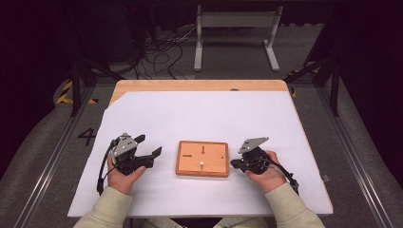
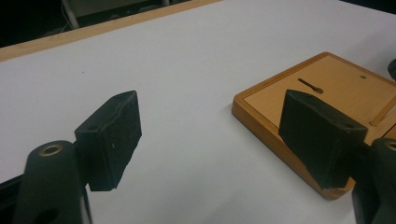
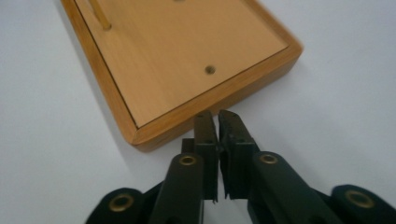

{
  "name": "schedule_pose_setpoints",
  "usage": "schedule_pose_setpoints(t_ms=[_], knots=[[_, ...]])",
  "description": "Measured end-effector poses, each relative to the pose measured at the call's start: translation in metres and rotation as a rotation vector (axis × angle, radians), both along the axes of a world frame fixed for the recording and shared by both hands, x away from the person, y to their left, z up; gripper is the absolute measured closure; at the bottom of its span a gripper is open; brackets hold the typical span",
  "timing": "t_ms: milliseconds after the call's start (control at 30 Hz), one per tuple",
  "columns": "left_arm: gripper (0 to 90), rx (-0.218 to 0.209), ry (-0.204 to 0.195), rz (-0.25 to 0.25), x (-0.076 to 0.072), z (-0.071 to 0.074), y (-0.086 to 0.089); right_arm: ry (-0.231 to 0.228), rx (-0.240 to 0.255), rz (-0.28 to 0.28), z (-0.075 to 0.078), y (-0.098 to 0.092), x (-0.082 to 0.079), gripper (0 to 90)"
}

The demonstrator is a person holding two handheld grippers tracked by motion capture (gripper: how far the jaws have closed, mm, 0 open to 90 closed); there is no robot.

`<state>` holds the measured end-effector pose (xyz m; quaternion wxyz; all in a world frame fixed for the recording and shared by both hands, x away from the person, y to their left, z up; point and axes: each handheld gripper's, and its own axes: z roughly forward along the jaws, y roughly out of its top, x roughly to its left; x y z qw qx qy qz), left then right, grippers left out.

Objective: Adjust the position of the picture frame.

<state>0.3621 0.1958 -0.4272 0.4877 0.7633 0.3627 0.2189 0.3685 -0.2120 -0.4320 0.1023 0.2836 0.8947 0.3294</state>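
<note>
A person is sitting at a table covered with white paper [image 1: 199,114], holding a gripper in each hand. On the left, the left hand [image 1: 121,173] is gripping the left gripper [image 1: 148,145], which is resting low over the paper and pointing rightward; its two black jaws are standing wide apart with nothing between them. In the middle, a flat wooden board [image 1: 202,158] with a raised rim is lying flat on the paper, between the two grippers. It is probably rigid and fairly light, with a smooth finish that could slip, so the raised rim along an edge looks like the best place to take hold. Its top is showing short dark slots and a small hole [image 3: 210,70]. On the right, the right hand [image 1: 266,175] is holding the right gripper [image 3: 217,114] low and level, aiming leftward, with its tips just beside the board's near edge. Its jaws are sitting almost together, a thin gap showing, gripping nothing.
</note>
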Motion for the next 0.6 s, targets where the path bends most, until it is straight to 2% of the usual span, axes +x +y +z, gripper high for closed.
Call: schedule_pose_setpoints(t_ms=[100,133,267,400,467,600], knots=[[21.4,0.005,-0.009,-0.010,-0.001,0.003,0.000,-0.090,0.047,-0.005,0.009,-0.006,-0.001,74.1],[21.4,0.005,-0.009,-0.010,-0.001,0.003,0.000,-0.090,0.047,-0.005,0.009,-0.006,-0.001,74.1],[21.4,0.018,-0.021,-0.028,-0.004,0.007,-0.003,-0.193,0.122,-0.016,0.021,-0.017,-0.001,62.4],[21.4,0.026,-0.023,-0.037,-0.005,0.007,-0.005,-0.229,0.206,-0.053,0.029,-0.030,0.003,53.9],[21.5,0.028,-0.026,-0.037,-0.006,0.008,-0.005,-0.260,0.273,-0.087,0.032,-0.038,0.006,51.2],[21.6,0.019,-0.025,-0.033,-0.006,0.008,-0.004,-0.283,0.340,-0.139,0.034,-0.050,0.013,47.7]])
